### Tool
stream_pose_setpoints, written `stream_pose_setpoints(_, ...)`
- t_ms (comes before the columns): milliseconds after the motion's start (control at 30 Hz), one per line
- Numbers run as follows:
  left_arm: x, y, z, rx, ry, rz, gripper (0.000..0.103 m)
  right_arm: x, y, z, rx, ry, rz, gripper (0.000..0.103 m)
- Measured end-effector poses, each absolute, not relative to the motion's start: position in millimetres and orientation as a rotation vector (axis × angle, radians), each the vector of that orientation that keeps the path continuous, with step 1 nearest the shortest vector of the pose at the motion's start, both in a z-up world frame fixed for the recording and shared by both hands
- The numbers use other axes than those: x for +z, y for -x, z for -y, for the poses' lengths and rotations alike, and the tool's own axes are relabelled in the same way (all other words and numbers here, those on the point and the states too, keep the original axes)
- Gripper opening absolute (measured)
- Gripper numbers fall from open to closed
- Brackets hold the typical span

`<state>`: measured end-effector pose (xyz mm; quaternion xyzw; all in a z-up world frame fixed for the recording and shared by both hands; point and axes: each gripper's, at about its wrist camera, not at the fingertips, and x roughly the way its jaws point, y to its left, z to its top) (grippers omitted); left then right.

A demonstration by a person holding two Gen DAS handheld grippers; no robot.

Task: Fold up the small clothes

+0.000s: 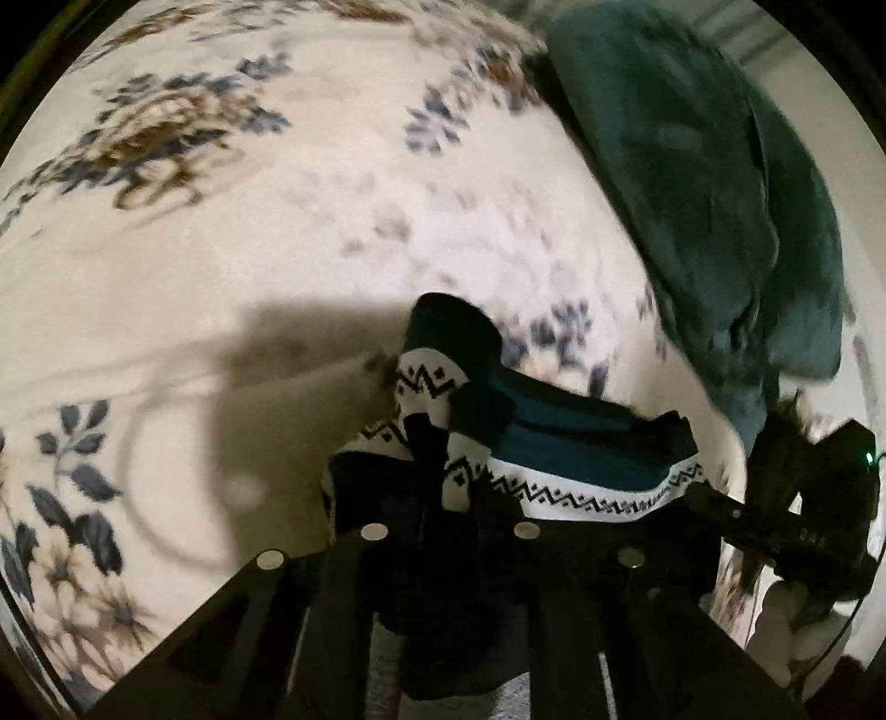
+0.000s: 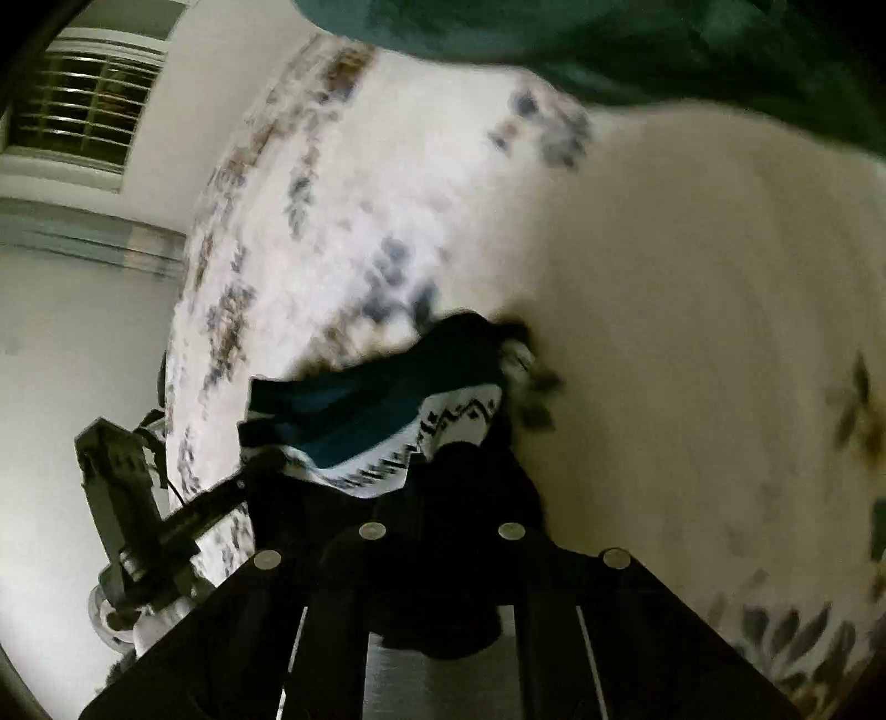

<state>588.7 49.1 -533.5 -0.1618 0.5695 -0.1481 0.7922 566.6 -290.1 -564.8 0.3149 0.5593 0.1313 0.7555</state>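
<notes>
Navy, teal and white knit makes up the sock (image 1: 559, 448), a small garment with a black zigzag band along its white stripe. From the left wrist view it hangs above a floral sheet (image 1: 266, 266), stretched between the two tools. The left gripper (image 1: 448, 476) pinches the sock's bunched end, with dark fabric wrapped around and spilling down between its fingers. At the right edge, the right gripper (image 1: 797, 498) holds the sock's far end; its jaws are buried in cloth and blur, so their exact gap cannot be told here. A teal blanket (image 1: 720, 183) lies heaped on the sheet, well beyond the sock, toward the upper right.

From the right wrist view, the right gripper (image 2: 448, 482) is pressed together on the dark end of the sock (image 2: 360, 421), which runs left to the left gripper (image 2: 243, 487). The sheet (image 2: 692, 332) lies underneath, much blurred. The blanket (image 2: 637, 44) crosses the top. A window (image 2: 83, 105) with blinds shows at upper left.
</notes>
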Motion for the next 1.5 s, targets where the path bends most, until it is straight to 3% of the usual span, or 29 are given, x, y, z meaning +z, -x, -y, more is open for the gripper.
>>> stream_pose_setpoints(67,-544,-596,-63,-0.284,0.417,-1.236,0.011,-559,-577,289,0.256,-0.641,-1.198,0.009)
stream_pose_setpoints(267,-570,-611,-78,-0.277,0.558,-1.322,0.016,-597,-597,280,0.199,-0.560,-1.362,0.010)
stream_pose_setpoints(333,-555,-603,-82,-0.289,0.557,-1.310,0.031,-595,-595,287,0.221,-0.626,-1.367,0.014)
stream_pose_setpoints(400,-537,-590,-88,-0.326,0.581,-1.283,0.072,-588,-589,298,0.249,-0.689,-1.375,0.027)
stream_pose_setpoints(433,-525,-577,-93,-0.348,0.607,-1.257,0.075,-583,-585,303,0.263,-0.702,-1.377,0.044)
stream_pose_setpoints(467,-514,-562,-99,-0.364,0.637,-1.230,0.075,-577,-577,311,0.289,-0.718,-1.370,0.061)
stream_pose_setpoints(600,-491,-469,-116,-0.360,0.762,-1.180,0.080,-561,-549,327,0.356,-0.712,-1.405,0.075)
stream_pose_setpoints(700,-504,-393,-114,-0.290,0.900,-1.214,0.080,-564,-531,335,0.397,-0.694,-1.454,0.092)
stream_pose_setpoints(867,-556,-328,-81,-0.234,1.149,-1.252,0.080,-592,-539,329,0.461,-0.687,-1.520,0.093)
stream_pose_setpoints(1167,-611,-378,-44,-0.158,1.315,-1.104,0.080,-656,-590,269,0.606,-0.731,-1.613,0.096)
stream_pose_setpoints(1233,-604,-379,-48,-0.128,1.318,-1.055,0.060,-655,-593,260,0.611,-0.741,-1.594,0.096)
stream_pose_setpoints(1267,-599,-381,-50,-0.129,1.310,-1.041,0.045,-653,-592,259,0.612,-0.764,-1.572,0.093)
stream_pose_setpoints(1300,-594,-382,-53,-0.132,1.299,-1.035,0.038,-650,-590,259,0.618,-0.792,-1.536,0.071)
stream_pose_setpoints(1367,-584,-384,-63,-0.156,1.271,-1.033,0.032,-650,-578,258,0.590,-0.813,-1.518,0.032)
stream_pose_setpoints(1500,-562,-395,-86,-0.206,1.183,-1.070,0.030,-631,-531,265,0.524,-0.876,-1.425,0.021)
